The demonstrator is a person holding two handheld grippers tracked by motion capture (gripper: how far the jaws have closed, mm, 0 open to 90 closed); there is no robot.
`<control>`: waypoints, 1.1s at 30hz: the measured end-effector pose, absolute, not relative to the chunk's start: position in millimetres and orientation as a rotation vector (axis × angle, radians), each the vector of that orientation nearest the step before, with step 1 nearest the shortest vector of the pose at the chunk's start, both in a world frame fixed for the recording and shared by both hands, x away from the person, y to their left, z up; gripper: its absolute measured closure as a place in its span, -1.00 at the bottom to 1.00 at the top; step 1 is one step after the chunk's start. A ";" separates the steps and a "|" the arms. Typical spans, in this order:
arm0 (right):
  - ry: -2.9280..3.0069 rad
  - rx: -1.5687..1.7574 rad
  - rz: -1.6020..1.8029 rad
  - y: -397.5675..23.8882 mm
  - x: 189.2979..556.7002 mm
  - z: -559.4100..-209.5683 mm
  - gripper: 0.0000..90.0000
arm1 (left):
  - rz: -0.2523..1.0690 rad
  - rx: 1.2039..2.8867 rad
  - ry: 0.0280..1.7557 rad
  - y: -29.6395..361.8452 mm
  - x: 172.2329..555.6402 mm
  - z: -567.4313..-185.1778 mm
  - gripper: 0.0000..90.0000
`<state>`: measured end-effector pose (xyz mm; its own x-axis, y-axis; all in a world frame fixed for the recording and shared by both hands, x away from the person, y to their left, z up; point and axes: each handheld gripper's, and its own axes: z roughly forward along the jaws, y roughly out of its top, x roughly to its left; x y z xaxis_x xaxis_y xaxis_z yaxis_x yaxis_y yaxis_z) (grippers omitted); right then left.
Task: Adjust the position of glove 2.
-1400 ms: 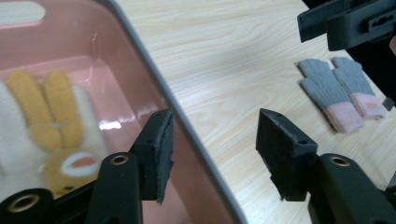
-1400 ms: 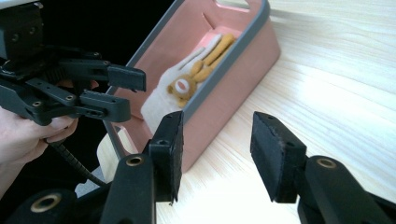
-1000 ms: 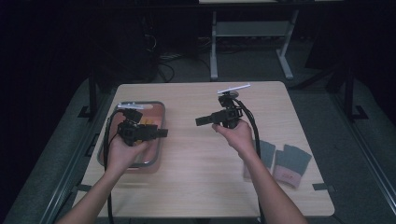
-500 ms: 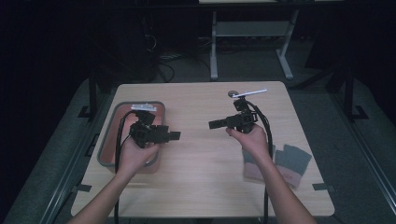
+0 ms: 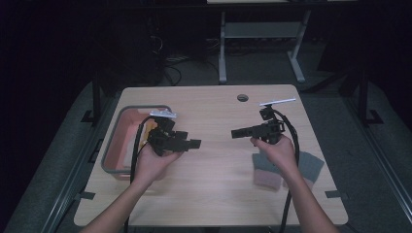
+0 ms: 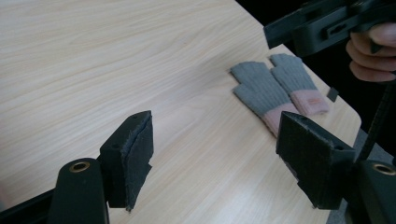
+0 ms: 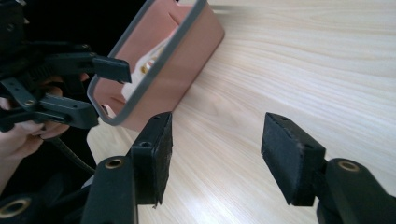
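Gloves [image 5: 284, 167], a grey pair with pink cuffs, lie flat on the tabletop [image 5: 218, 194] in the lower right part of the high view, just under the person's right hand [image 5: 274, 150], which partly covers them. In the left gripper view they show in the upper right [image 6: 275, 91], side by side with fingertips pointing toward the top of the frame, well apart from that gripper's pads.

In the high view the right gripper [image 5: 235, 132] sits right of centre, held above the wood and pointing toward the left of the frame. Its fingers have just been opening; in the right gripper view they stand apart [image 7: 215, 154] with only bare wood between them, gripping nothing.

The left gripper [image 5: 197, 143] sits left of centre in the high view, held in the left hand [image 5: 153, 160] and pointing toward the right of the frame, so the two tools face each other across the middle of the tabletop. Its fingers have also just been opening; in the left gripper view they stand wide [image 6: 215, 156], empty, with plain wood between.

A pink tray with a grey rim [image 5: 116, 145] rests at the left edge of the tabletop, just beside the left hand. In the right gripper view it fills the upper left [image 7: 187, 60], with something pale lying inside that is too hidden to name.
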<state>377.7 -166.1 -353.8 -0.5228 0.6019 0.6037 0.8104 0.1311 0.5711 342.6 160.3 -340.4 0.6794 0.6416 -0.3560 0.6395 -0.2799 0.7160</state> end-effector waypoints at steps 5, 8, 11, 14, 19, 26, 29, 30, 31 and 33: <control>-2.187 -1.405 -1.324 -178.2 373.3 -356.5 -0.06 | -0.009 1.979 0.964 150.9 340.4 -340.8 -0.38; -2.185 -1.423 -1.319 -184.7 370.7 -357.6 -0.06 | -0.021 1.979 0.954 143.3 339.4 -342.2 -0.38; -2.196 -1.426 -1.330 -191.1 367.0 -358.8 -0.06 | -0.030 1.984 0.938 135.7 336.7 -343.3 -0.39; -2.202 -1.447 -1.322 -197.9 363.4 -360.8 -0.07 | -0.034 1.992 0.913 128.3 333.9 -344.6 -0.40; -2.195 -1.464 -1.333 -208.6 357.4 -367.1 -0.09 | -0.048 1.992 0.887 117.6 330.1 -348.2 -0.41; -2.216 -1.490 -1.321 -225.3 347.9 -374.7 -0.09 | -0.063 2.008 0.865 103.9 326.5 -356.3 -0.42; -2.233 -1.513 -1.310 -233.2 343.5 -377.3 -0.09 | -0.074 2.008 0.858 98.4 325.2 -359.3 -0.42; -2.231 -1.515 -1.314 -235.2 342.7 -378.2 -0.09 | -0.075 2.010 0.855 96.8 324.6 -360.0 -0.42; -2.228 -1.520 -1.315 -237.7 341.4 -379.3 -0.09 | -0.079 2.005 0.853 94.7 323.9 -360.9 -0.42; -2.232 -1.532 -1.310 -242.2 339.2 -381.9 -0.09 | -0.079 2.018 0.842 90.4 323.0 -362.8 -0.42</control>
